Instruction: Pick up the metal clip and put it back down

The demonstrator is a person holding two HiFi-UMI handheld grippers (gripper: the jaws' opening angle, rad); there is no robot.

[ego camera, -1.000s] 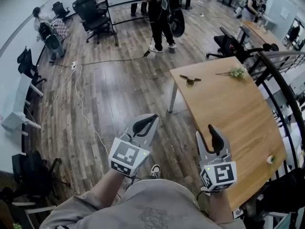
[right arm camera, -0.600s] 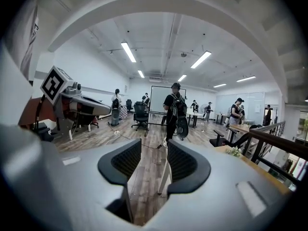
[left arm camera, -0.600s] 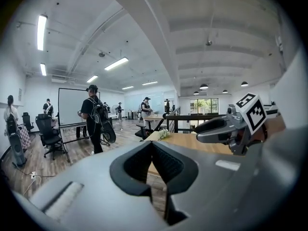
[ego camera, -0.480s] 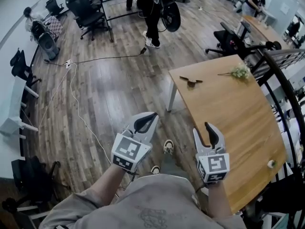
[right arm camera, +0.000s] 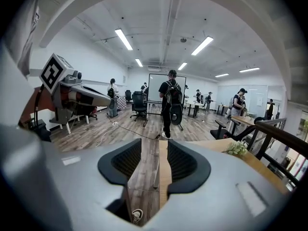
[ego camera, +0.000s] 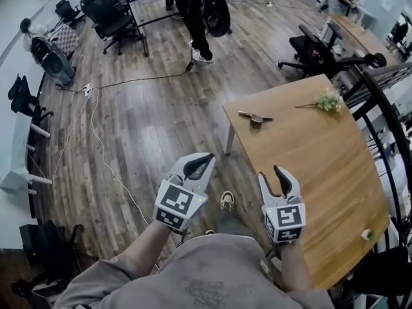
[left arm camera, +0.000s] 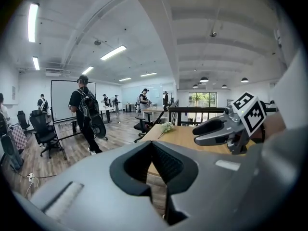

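Though only head view shows clip (ego camera: 255, 118), left gripper (ego camera: 206, 157) closed, right gripper (ego camera: 270, 172) ajar, empty

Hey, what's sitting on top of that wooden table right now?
A metal clip near its far left corner, a white flower sprig by the far edge, a small round object near the right edge. The right hand-held gripper hides part of the near left edge.

The metal clip (ego camera: 255, 117) on the table (ego camera: 309, 159) is too small to make out.
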